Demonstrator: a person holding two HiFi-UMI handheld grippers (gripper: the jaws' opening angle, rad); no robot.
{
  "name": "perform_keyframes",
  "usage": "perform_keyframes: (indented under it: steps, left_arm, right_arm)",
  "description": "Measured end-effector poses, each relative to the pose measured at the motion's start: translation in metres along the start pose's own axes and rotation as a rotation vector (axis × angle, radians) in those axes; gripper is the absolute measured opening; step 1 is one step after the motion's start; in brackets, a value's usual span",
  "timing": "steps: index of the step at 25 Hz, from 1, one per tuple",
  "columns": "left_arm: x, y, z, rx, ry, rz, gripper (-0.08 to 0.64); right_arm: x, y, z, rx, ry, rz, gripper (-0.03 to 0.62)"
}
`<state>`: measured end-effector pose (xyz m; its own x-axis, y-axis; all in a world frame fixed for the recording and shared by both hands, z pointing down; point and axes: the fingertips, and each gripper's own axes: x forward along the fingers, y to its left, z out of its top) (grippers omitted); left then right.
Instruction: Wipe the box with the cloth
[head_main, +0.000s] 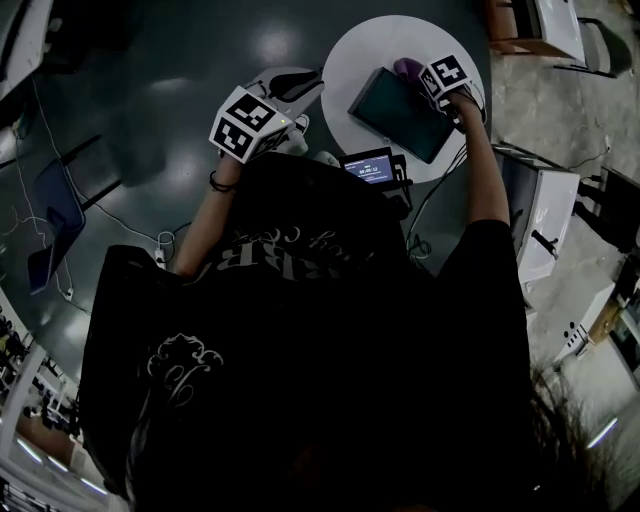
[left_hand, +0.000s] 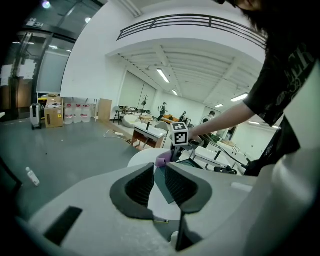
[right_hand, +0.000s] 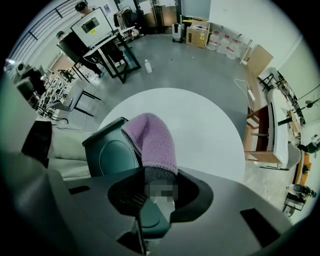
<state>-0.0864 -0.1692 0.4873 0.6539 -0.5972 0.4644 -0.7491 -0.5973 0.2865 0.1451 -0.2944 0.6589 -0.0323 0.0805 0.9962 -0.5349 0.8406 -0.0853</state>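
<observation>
A dark teal box (head_main: 400, 112) lies on a round white table (head_main: 350, 55). My right gripper (head_main: 420, 75) is shut on a purple cloth (head_main: 408, 68) and holds it at the box's far corner. In the right gripper view the cloth (right_hand: 150, 140) drapes over the top edge of the box (right_hand: 107, 155), just ahead of the right gripper (right_hand: 157, 175). My left gripper (head_main: 300, 85) hovers off the table's left edge, its jaws drawn nearly together with nothing between them. Past the left gripper (left_hand: 160, 187) I see the box (left_hand: 162, 184) and the cloth (left_hand: 161, 160).
A small device with a lit screen (head_main: 370, 167) stands at the table's near edge. White desks (head_main: 545, 215) are at the right and a dark chair (head_main: 55, 215) at the left. Cables run over the grey floor. A wooden chair (right_hand: 260, 135) stands beyond the table.
</observation>
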Motion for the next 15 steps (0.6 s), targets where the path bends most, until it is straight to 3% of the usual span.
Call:
perform_keyframes:
  steps: [3, 8, 15]
  left_arm:
    - [-0.013, 0.014, -0.001, -0.011, -0.011, 0.023, 0.067]
    - [-0.054, 0.067, -0.015, -0.053, -0.034, 0.071, 0.067]
    - [-0.075, 0.076, -0.021, -0.081, -0.058, 0.131, 0.067]
  right_arm:
    - [-0.001, 0.007, 0.022, -0.033, 0.010, 0.003, 0.086]
    - [0.006, 0.037, 0.093, -0.097, 0.019, 0.000, 0.086]
    - [0.005, 0.058, 0.124, -0.172, 0.023, 0.005, 0.086]
